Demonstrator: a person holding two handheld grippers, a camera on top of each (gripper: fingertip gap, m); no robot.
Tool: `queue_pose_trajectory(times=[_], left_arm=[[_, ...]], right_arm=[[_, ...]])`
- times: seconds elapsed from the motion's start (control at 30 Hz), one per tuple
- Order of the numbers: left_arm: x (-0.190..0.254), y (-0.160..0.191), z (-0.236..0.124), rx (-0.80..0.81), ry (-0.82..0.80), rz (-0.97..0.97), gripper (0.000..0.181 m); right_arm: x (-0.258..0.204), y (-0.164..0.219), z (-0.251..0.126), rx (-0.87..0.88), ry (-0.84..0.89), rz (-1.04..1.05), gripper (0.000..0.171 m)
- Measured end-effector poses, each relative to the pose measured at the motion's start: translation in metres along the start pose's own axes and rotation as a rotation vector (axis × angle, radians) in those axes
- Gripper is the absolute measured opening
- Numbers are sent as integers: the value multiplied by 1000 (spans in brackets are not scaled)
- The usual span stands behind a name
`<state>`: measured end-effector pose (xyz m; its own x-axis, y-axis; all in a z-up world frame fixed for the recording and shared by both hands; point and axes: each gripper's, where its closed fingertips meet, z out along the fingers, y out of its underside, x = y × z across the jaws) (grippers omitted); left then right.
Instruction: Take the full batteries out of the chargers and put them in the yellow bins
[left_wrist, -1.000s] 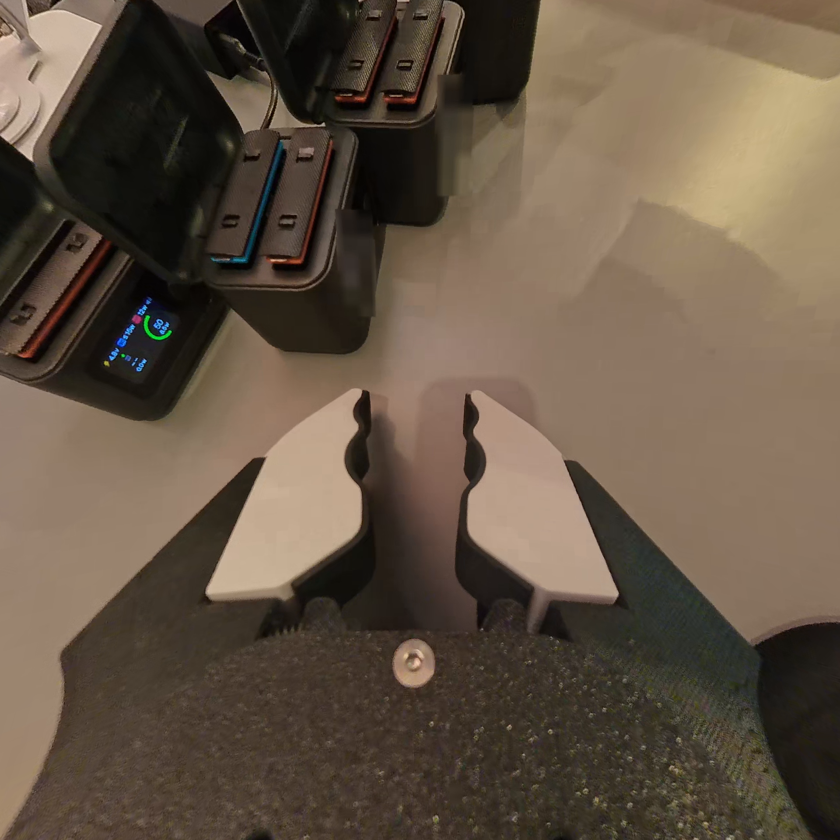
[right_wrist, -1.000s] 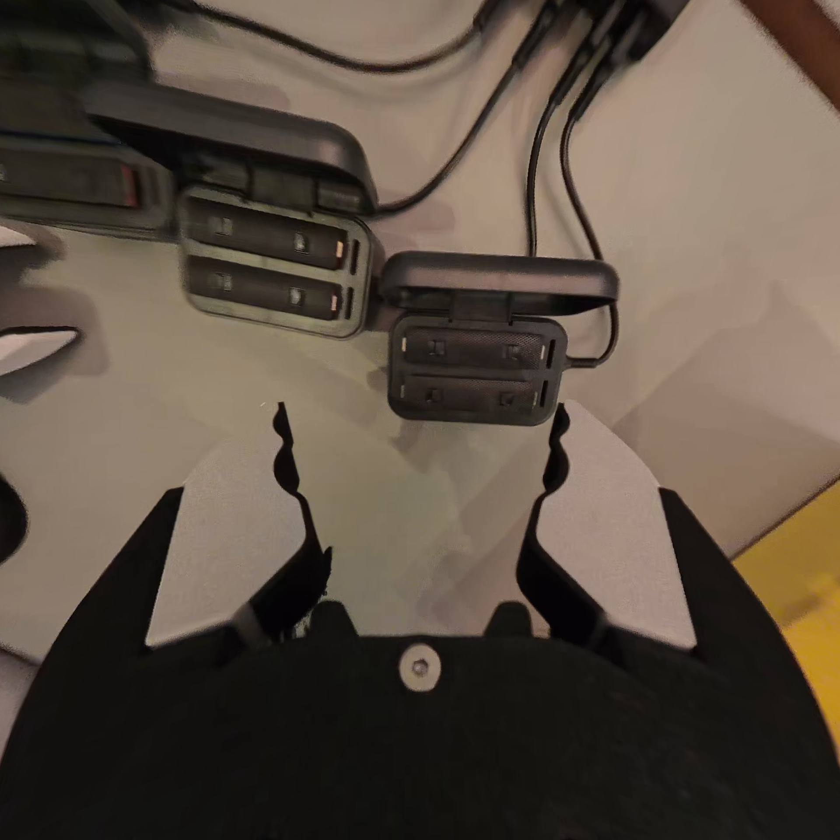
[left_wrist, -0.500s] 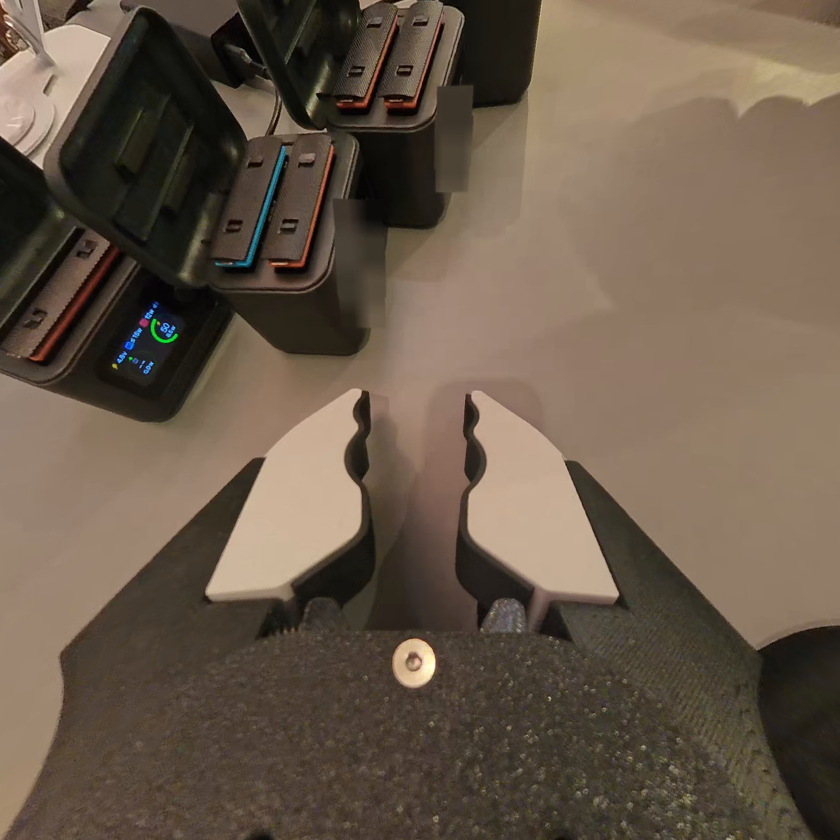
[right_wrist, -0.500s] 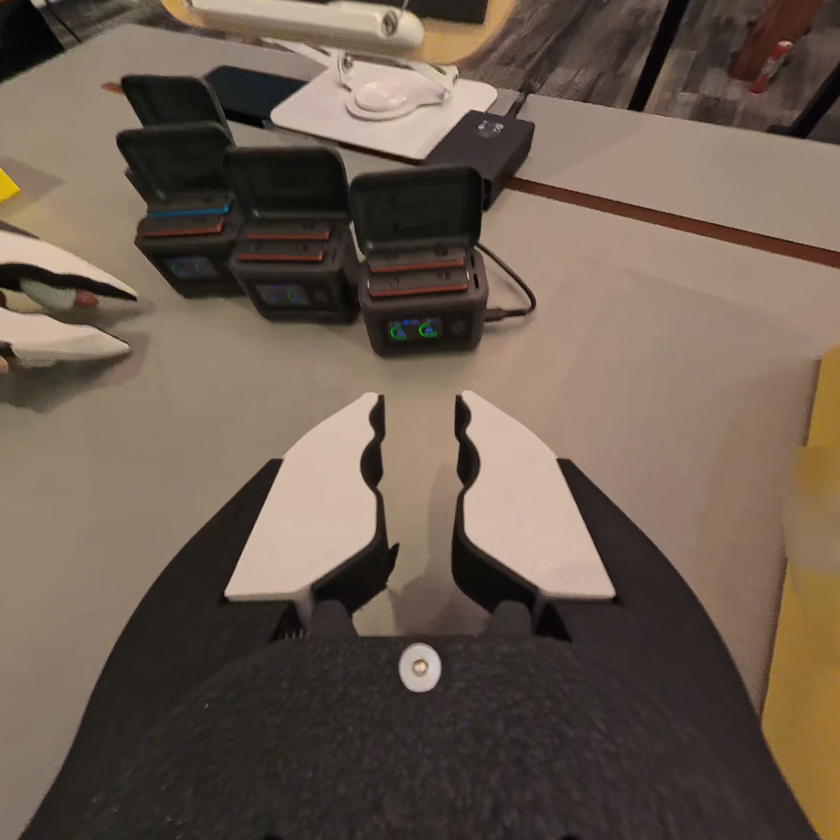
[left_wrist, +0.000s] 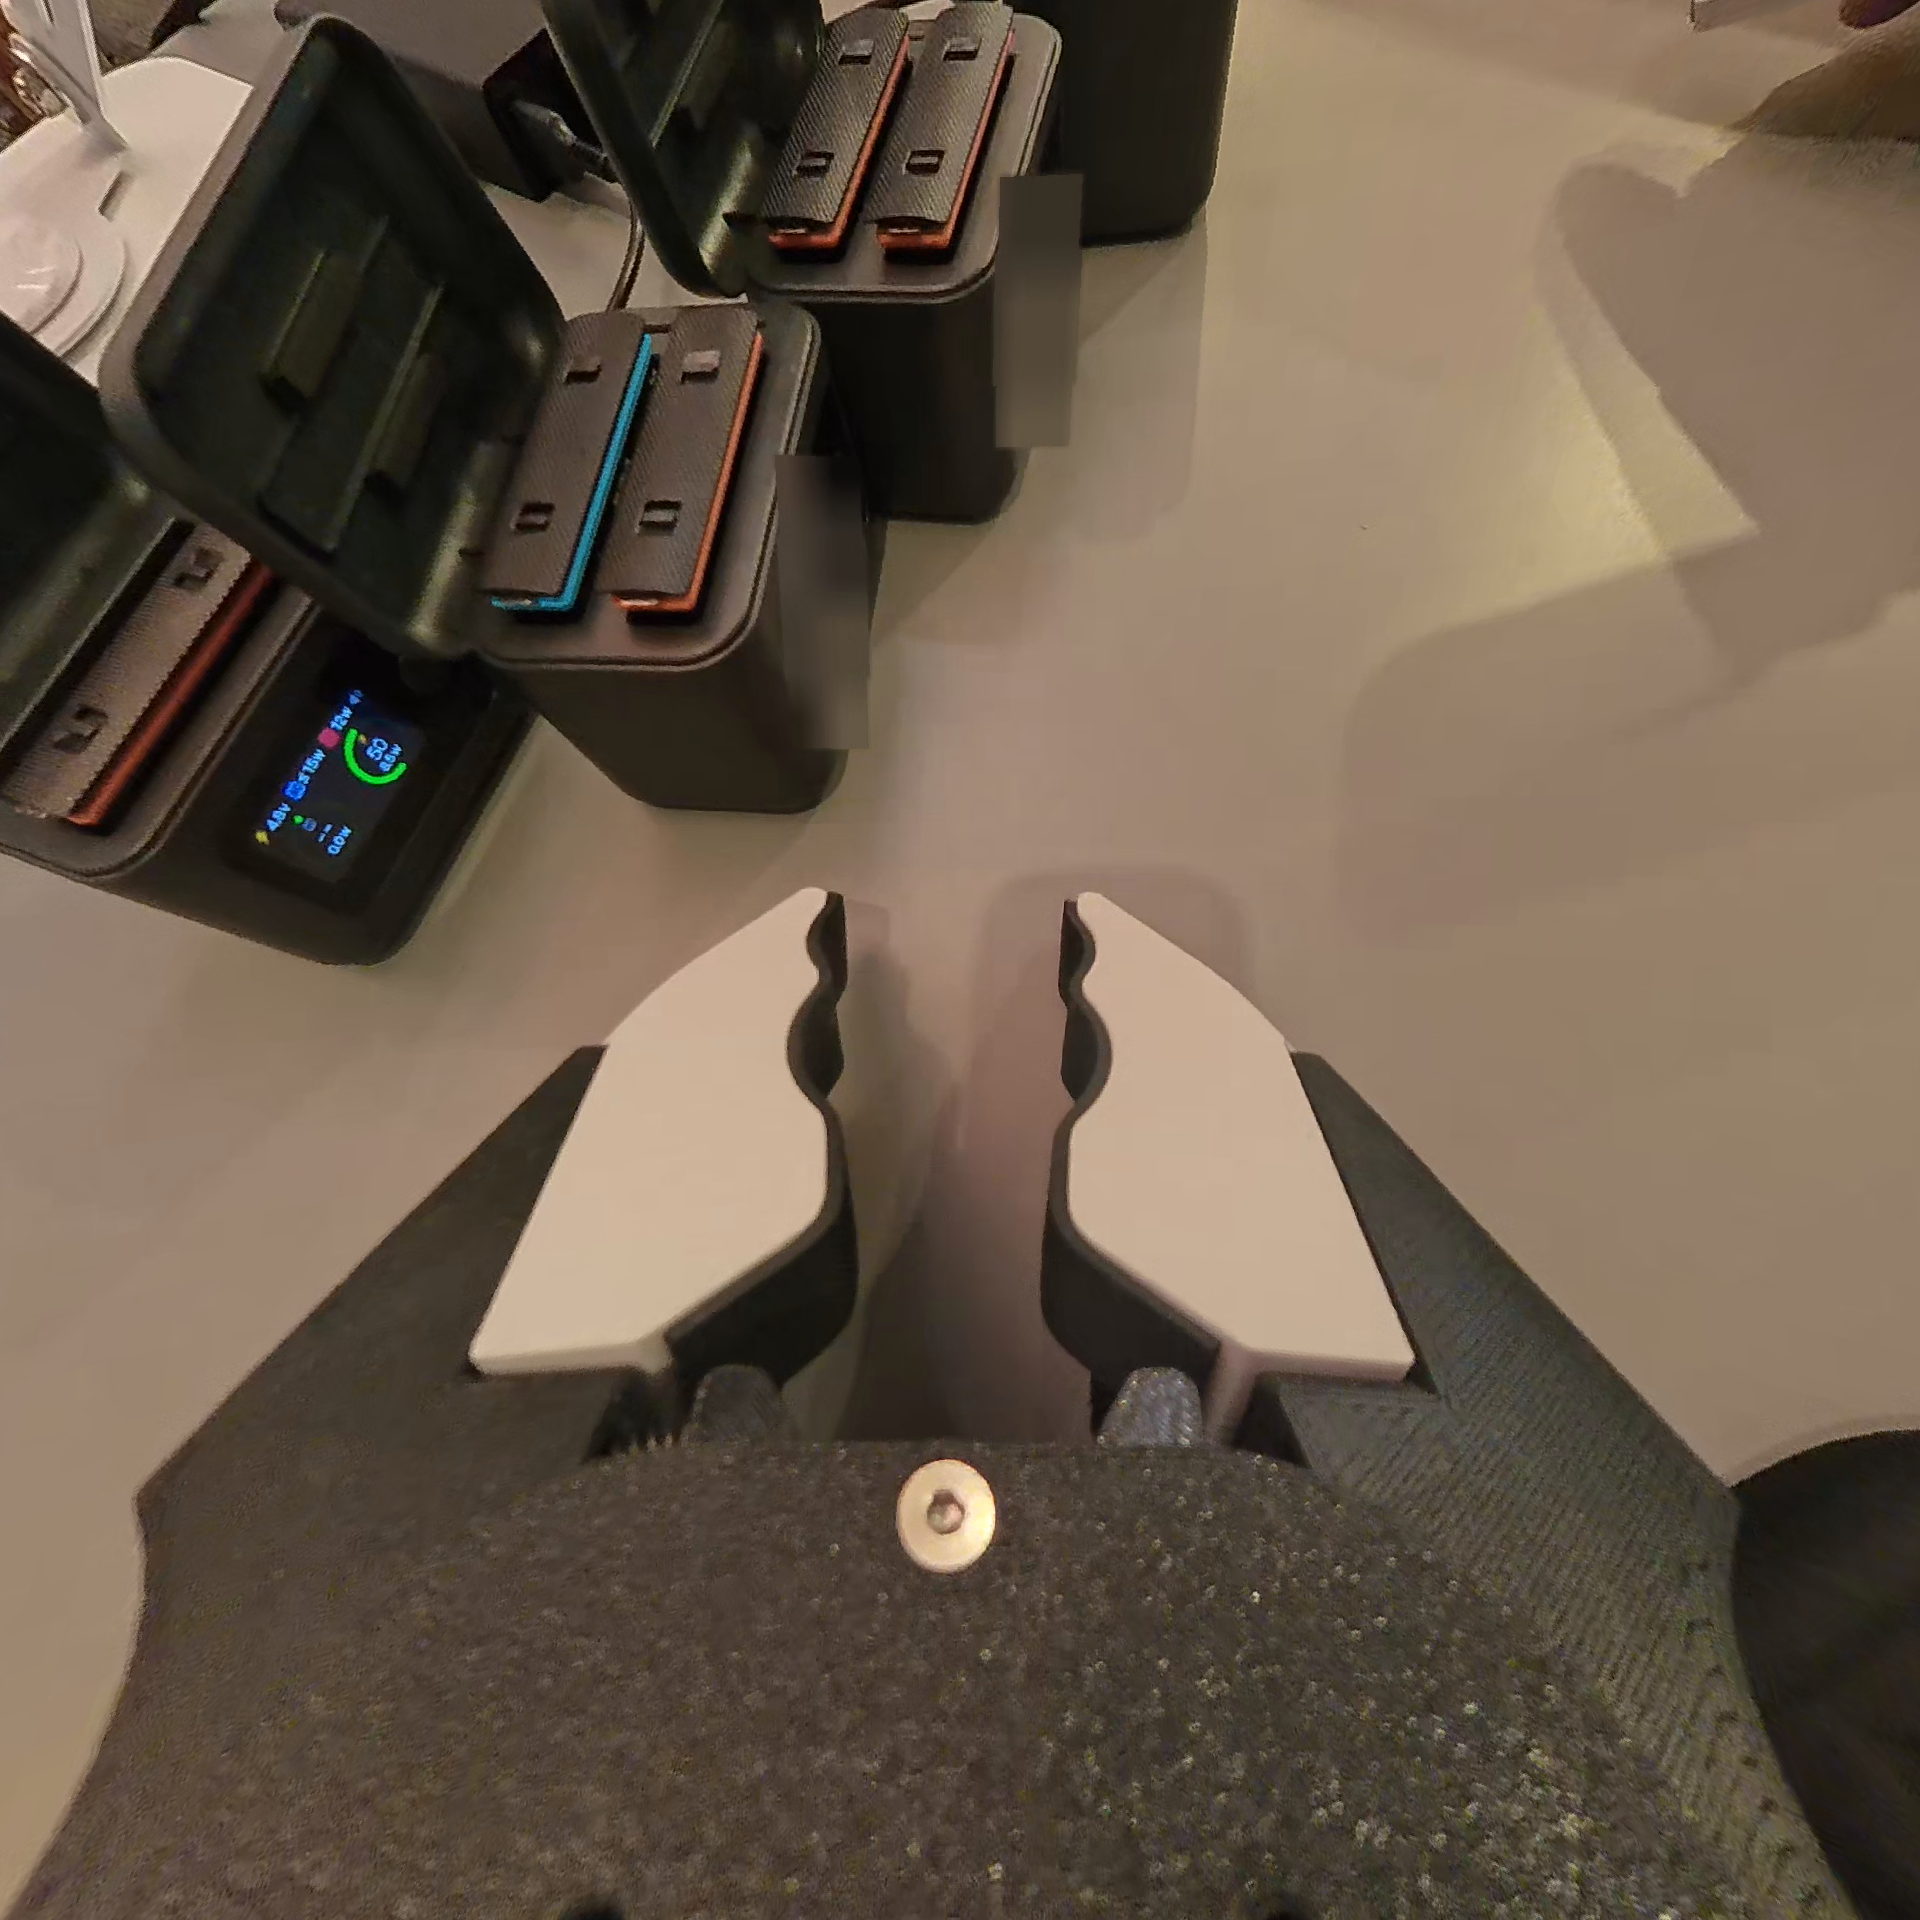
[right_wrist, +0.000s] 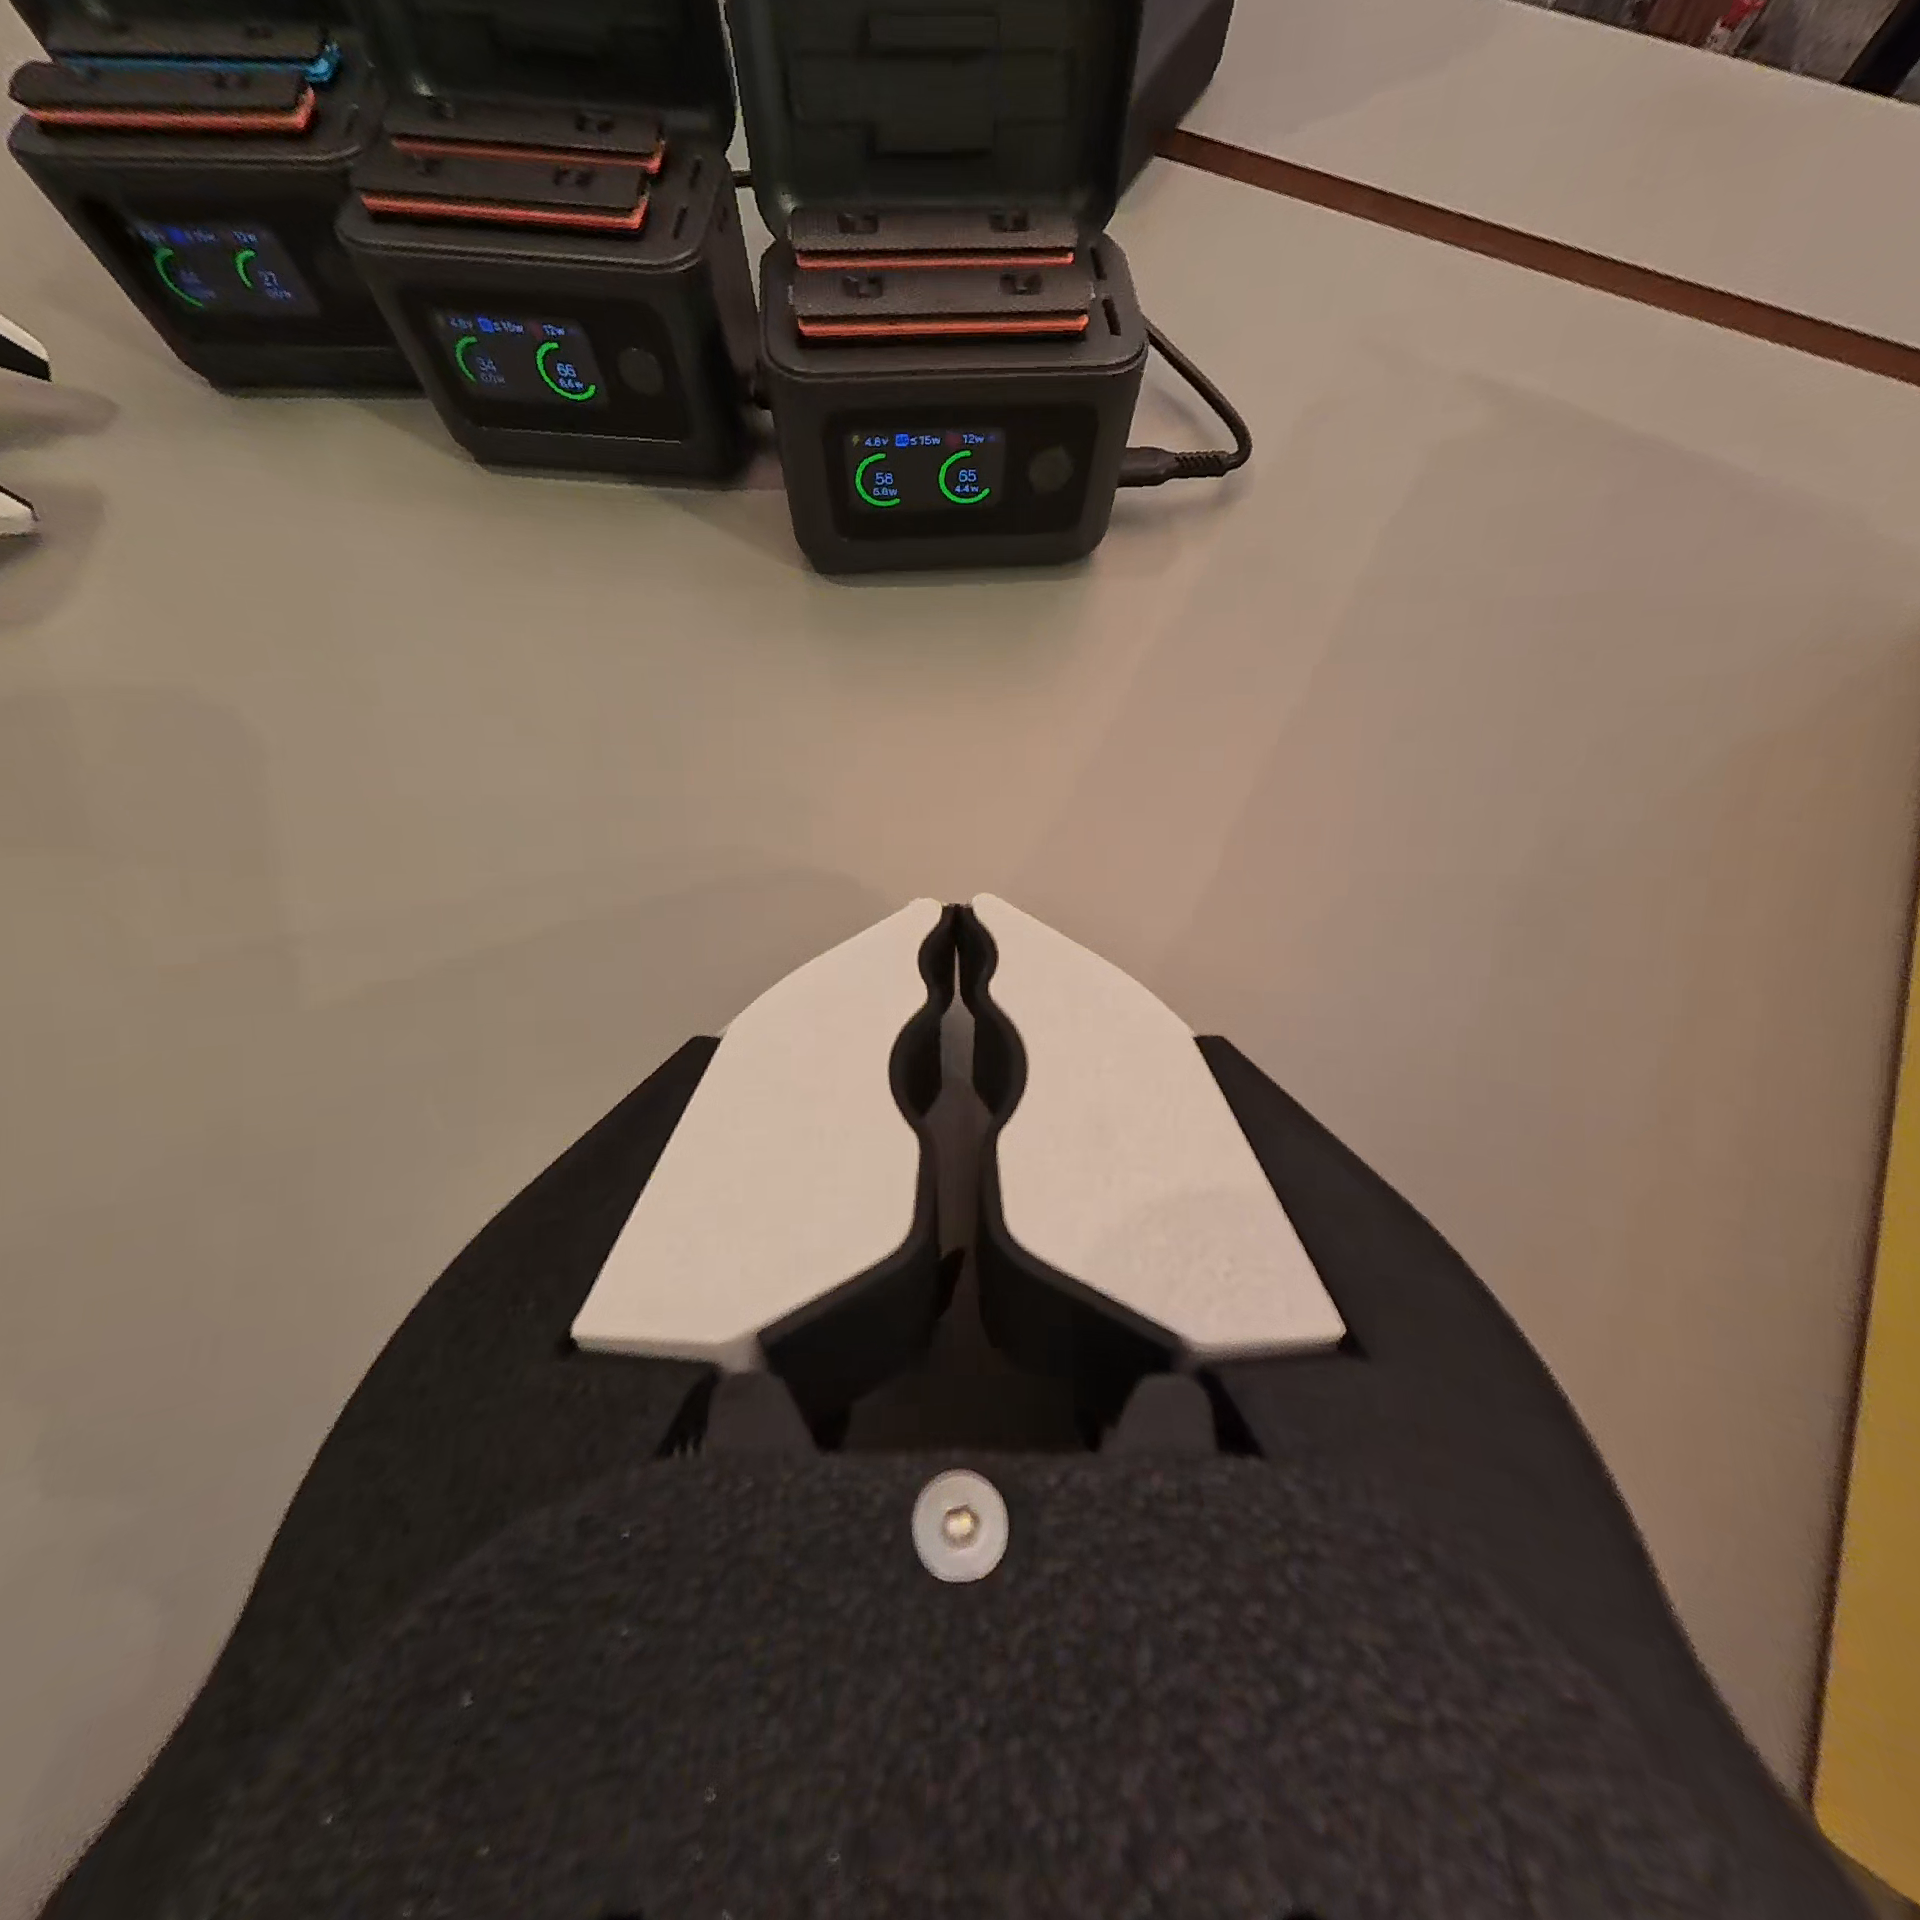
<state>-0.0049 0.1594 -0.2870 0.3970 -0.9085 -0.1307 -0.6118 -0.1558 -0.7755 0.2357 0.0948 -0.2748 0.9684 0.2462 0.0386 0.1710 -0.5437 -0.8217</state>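
Our right hand-held gripper (right_wrist: 958, 909) has pulled back and closed empty; our left hand-held gripper (left_wrist: 951, 914) stays apart, empty. The black box-shaped chargers (right_wrist: 951, 416) at twelve o'clock on the grey tabletop (right_wrist: 1455, 727) still hold every orange-edged battery (right_wrist: 940, 322), so nothing is binned.

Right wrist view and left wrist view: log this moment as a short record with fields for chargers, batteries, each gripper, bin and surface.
chargers: three in a row in the right wrist view, lids open, screens lit; nearest charger has a cable plugged in
batteries: two seated per charger; all orange-edged except one blue-edged battery
left gripper: jaws apart, empty, above bare table
right gripper: jaws closed together, empty, short of the chargers
yellow bin: only an edge shows at far right
table: grey
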Motion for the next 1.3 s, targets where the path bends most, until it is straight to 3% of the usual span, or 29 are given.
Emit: queue_pose_trajectory(times=[0.7,0.97,1.3], left_arm=[[0,0,0,2,-3,3,39],[-1,-3,-2,22,-46,43,33],[-11,-20,-17,161,-96,12,22]], right_arm=[[-1,-1,-1,7,15,-28,0],[5,-45,-29,324,61,-51,0],[12,-83,-75,635,124,-41,0]])
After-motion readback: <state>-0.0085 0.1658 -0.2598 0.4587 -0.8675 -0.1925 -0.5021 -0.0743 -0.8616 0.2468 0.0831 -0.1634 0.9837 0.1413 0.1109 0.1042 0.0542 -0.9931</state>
